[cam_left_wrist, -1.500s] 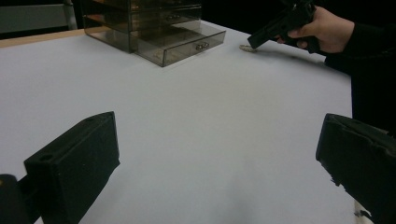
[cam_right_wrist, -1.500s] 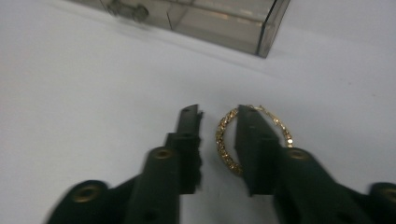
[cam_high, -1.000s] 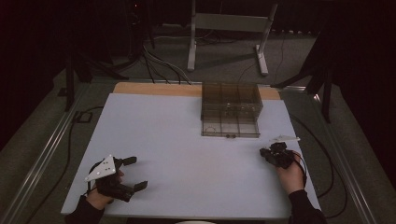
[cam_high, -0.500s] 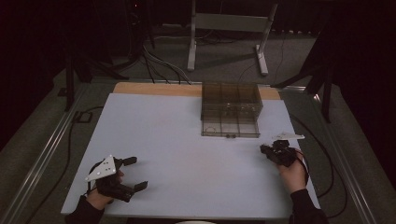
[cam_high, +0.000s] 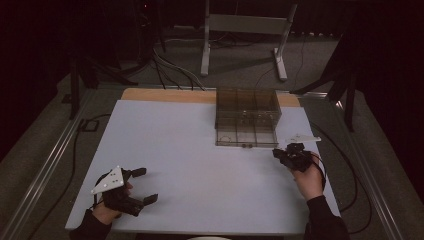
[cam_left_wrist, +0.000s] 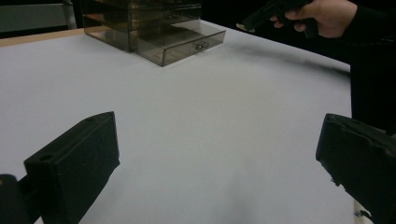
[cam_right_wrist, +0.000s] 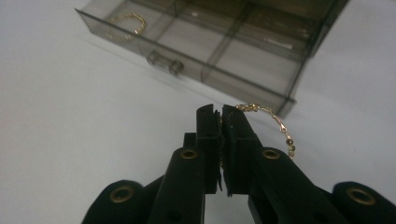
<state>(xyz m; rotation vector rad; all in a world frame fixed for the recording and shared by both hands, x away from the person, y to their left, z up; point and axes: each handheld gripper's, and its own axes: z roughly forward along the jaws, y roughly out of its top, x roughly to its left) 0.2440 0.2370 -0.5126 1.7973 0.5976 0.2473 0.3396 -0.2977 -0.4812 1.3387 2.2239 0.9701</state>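
Observation:
A smoky clear drawer box (cam_high: 247, 117) stands at the table's far right, its bottom drawer (cam_right_wrist: 187, 51) pulled out. My right gripper (cam_right_wrist: 220, 114) is shut on a thin gold chain (cam_right_wrist: 275, 123), which curls out to the right of the jaws just in front of the drawer. In the high view this gripper (cam_high: 278, 152) hovers by the drawer's right front corner. A second gold chain (cam_right_wrist: 127, 21) lies in the drawer's left compartment. My left gripper (cam_high: 146, 185) rests at the front left, open, with bare table between its jaws (cam_left_wrist: 219, 154).
The white table top (cam_high: 190, 150) has a wooden strip along its far edge. The drawer's small knob (cam_right_wrist: 163, 63) faces me. Cables, a metal stand and dark floor lie beyond the table. A rail runs along each side.
My right hand has lifted a little and edged toward the drawer box, jaws still closed. The left hand has stayed put.

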